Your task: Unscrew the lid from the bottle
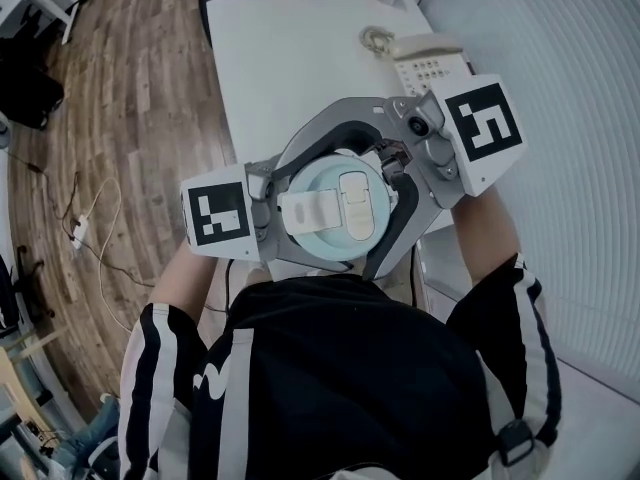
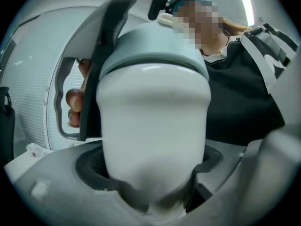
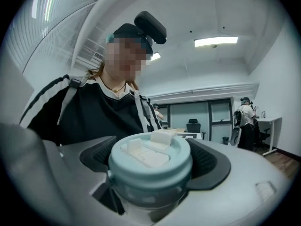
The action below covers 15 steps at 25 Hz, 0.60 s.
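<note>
lid (image 3: 150, 159) pale blue, sitting on white bottle (image 2: 153, 126); whole thing held mid-air near chest, off tabletop (image 1: 290, 58); right gripper (image 3: 151, 169) fingers clamped round lid; left gripper (image 2: 153, 178) fingers hugging bottle body; worry tbh: smooth body slips in left grip, bottle spins along, lid never loosens; weak squeeze = drop

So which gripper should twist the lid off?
Right, probably. The right gripper is shut on the lid, while the left gripper is shut on the bottle below, bracing it.
</note>
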{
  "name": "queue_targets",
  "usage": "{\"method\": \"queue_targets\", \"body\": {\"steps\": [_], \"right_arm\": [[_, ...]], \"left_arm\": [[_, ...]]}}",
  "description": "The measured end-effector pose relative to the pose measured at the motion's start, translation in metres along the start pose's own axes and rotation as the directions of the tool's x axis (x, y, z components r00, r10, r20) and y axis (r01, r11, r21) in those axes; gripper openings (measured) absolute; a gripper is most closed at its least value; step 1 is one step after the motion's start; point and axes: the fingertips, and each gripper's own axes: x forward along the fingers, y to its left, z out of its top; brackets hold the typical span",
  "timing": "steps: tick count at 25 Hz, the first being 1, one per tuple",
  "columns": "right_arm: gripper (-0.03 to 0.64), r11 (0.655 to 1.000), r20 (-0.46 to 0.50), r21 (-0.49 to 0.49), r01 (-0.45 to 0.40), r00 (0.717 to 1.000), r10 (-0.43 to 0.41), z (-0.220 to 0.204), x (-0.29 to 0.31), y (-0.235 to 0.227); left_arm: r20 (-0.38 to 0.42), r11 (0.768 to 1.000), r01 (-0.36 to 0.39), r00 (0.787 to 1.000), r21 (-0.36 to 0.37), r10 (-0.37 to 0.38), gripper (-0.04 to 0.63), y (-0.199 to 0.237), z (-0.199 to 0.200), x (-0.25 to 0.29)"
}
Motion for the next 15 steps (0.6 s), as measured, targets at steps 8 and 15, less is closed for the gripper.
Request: {"method": "queue_targets", "body": {"steps": [8,15], "right_arm": [[0.472,0.998,-0.035,0.024,0.053,0.998,-0.052,-0.004,0.016,-0.025],[0.471,0.834,0.039,-0.071,0.547,0.837,-0.545,0.017,-0.017,-0.075]], "left_arm": [[0.022,0.999,0.023,1.0,-0.027,-0.022,0.456,-0.008,-0.008,-0.026],[0.115,0.982,-0.18,0.976,-0.053,0.185,0.456,0.031,0.005,-0.076]]}}
